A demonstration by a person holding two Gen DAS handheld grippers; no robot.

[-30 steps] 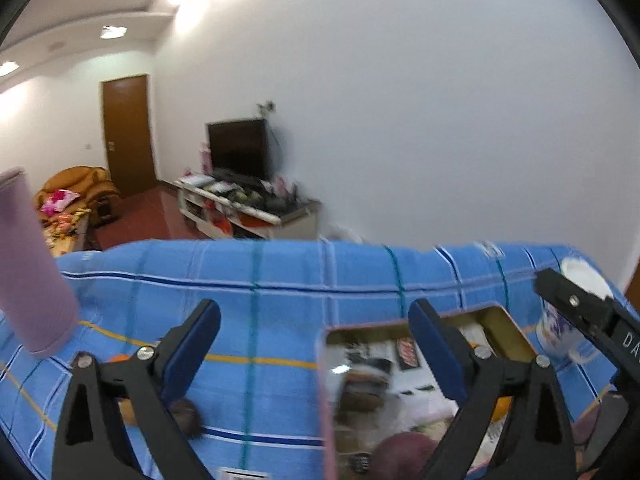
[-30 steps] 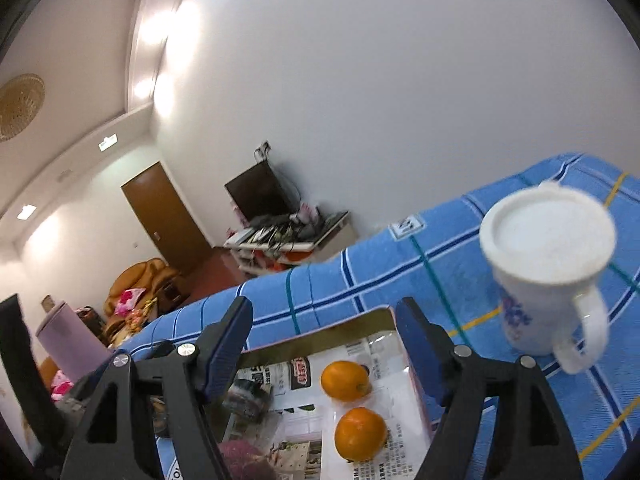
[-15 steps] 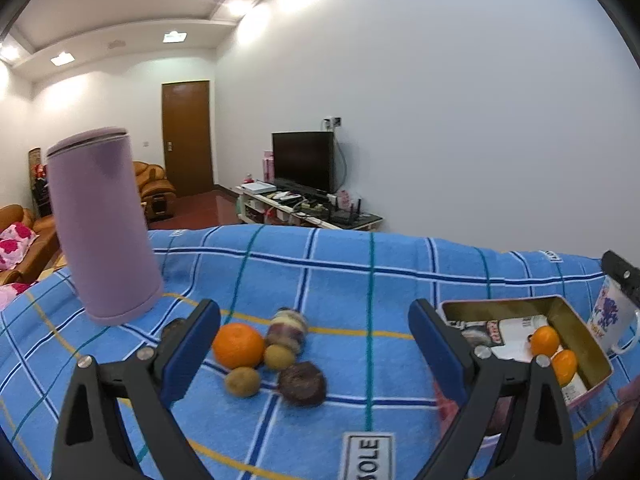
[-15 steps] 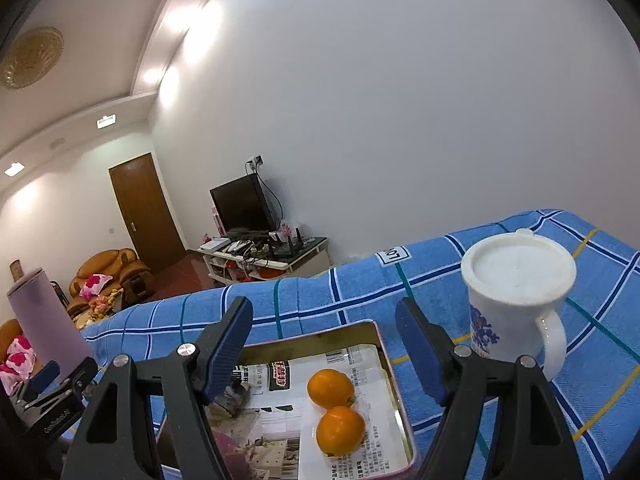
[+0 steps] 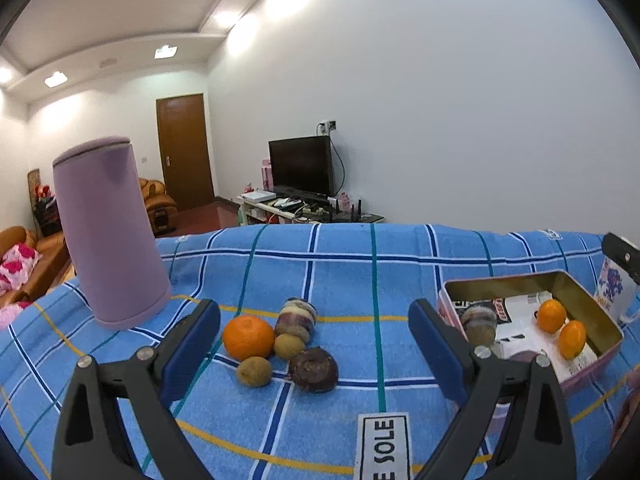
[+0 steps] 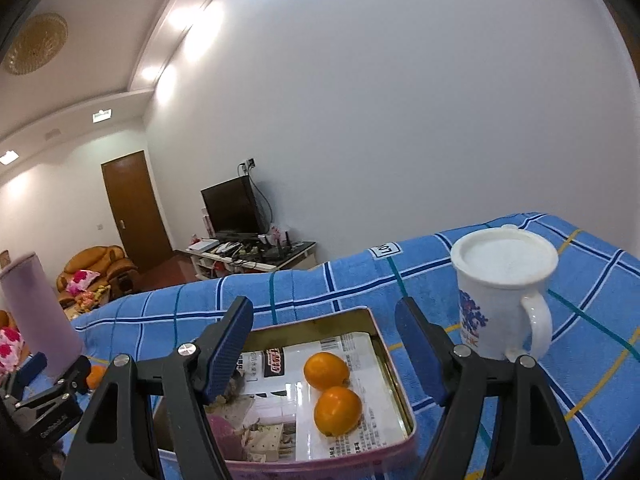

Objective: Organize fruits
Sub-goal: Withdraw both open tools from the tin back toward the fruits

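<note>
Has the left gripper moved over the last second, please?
Yes. The left gripper has swung left and back: it looked down over the tin then, and now faces the loose orange, tin at right.

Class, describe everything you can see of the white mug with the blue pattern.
The white mug looks ceramic and glossy, with a blue floral print on its side and a looped handle facing right. A white lid covers its top. It stands upright on the blue checked cloth, just right of the tin tray, untouched by either gripper.
</note>
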